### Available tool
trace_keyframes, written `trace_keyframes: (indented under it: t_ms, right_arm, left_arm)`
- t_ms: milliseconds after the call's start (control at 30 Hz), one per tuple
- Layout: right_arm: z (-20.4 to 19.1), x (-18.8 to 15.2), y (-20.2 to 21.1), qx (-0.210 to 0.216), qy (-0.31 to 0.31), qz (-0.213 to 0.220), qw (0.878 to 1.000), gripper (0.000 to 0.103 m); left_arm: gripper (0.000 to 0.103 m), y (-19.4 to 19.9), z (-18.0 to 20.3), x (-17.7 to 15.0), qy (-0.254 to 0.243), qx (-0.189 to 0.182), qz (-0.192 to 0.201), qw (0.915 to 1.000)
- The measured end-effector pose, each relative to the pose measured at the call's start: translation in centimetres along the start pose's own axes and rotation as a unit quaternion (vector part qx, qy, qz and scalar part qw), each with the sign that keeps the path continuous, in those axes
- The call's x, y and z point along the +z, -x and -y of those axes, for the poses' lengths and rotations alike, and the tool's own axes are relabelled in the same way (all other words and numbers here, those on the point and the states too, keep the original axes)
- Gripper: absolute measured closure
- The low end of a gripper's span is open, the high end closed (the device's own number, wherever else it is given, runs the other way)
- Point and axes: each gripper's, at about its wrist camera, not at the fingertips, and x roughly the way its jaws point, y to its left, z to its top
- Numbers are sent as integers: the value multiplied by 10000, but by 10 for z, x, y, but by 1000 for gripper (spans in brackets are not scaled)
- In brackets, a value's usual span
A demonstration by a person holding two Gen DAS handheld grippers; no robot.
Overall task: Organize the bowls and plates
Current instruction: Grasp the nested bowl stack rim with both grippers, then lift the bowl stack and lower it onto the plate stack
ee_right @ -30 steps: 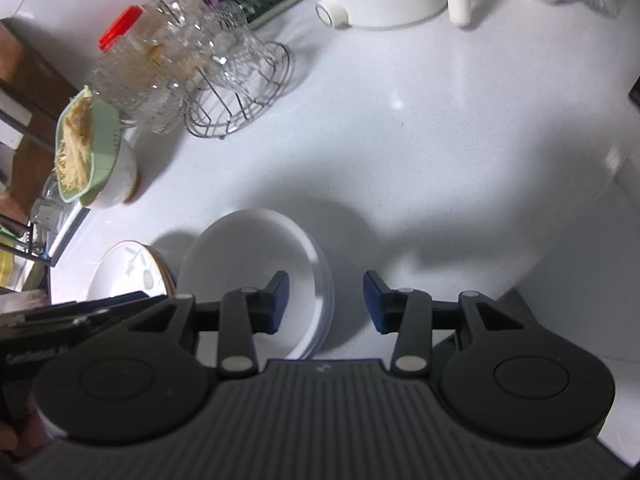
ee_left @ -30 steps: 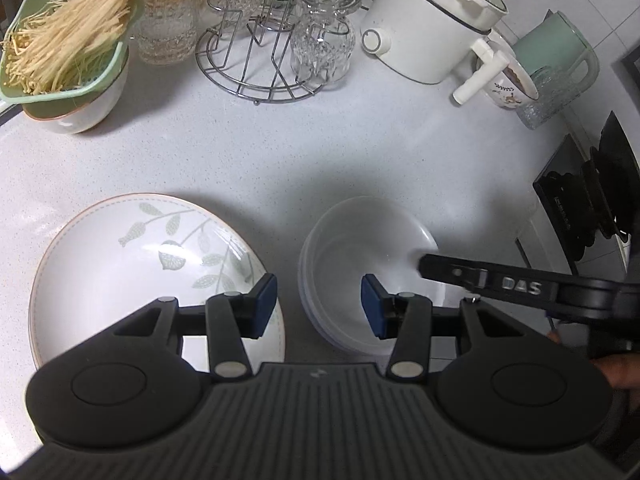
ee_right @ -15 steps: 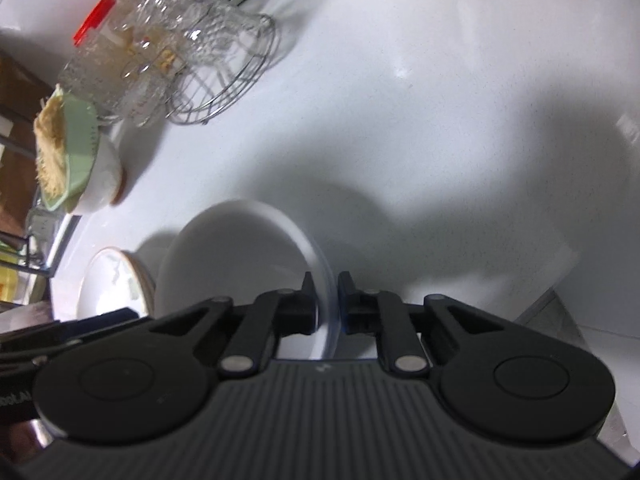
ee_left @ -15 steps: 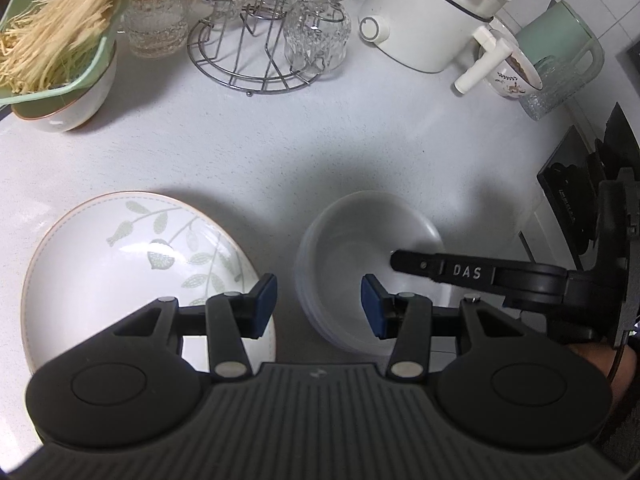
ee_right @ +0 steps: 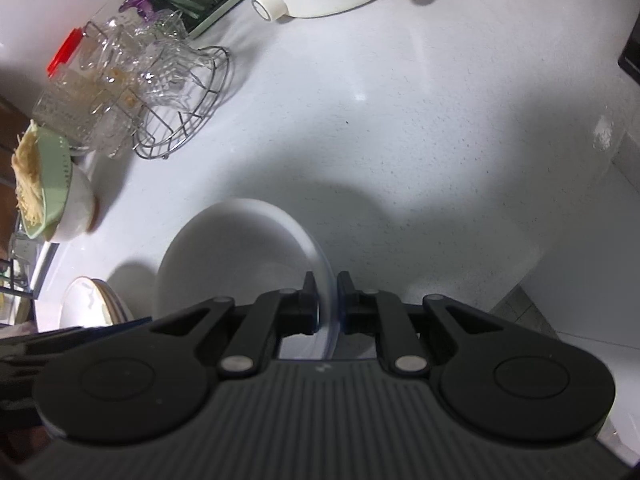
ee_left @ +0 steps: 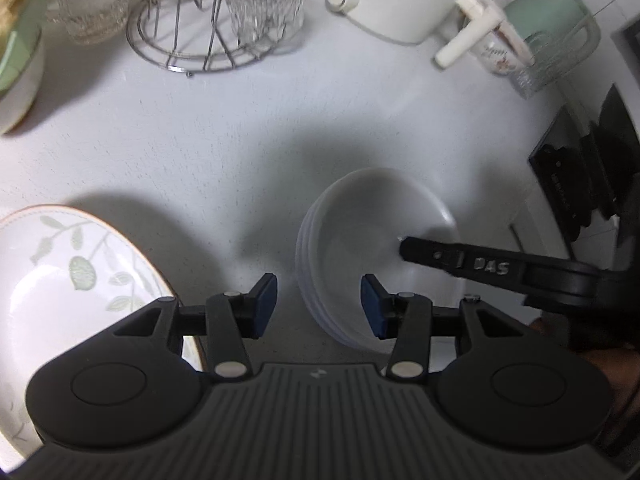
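A stack of white bowls sits on the white counter, right of centre in the left wrist view. My right gripper is shut on the right rim of the stack of white bowls, one finger inside and one outside; its finger also shows in the left wrist view. My left gripper is open and empty, just in front of the stack's left rim. A leaf-patterned plate lies at the lower left and also shows in the right wrist view.
At the back stand a wire rack with glasses, a white cooker, a green kettle and a green colander of noodles on a bowl. A black stove is at the right.
My right gripper has closed on the rim of the bowl stack and the stack looks lifted and tilted. My left gripper has moved forward, staying open.
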Motion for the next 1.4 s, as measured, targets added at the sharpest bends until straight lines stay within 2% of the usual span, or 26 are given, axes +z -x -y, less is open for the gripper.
trace_keyframes:
  t_ms: [133,433,633,867,1400]
  right_arm:
    - [2,0,-1,52,-58,-34,10000,91]
    - [2,2,-4,156,-37,-11,9999,90]
    - [2,4,-3,138,41,-17,9999,90]
    - [-1,5,13,167,-7,51,9998,90]
    - [-16,1,83,199,-74,414,9989,90]
  left_arm:
    - [52,-14,-2,1,51,-7,-128,9999]
    - [70,-32,1,3,77,42,-208,9997]
    - [73,-33,4,6,66,28,-180,9998]
    - [73,-13,8,11,-100,-76,-112,9999]
    - [73,57,31,8,-333,-310,213,9987]
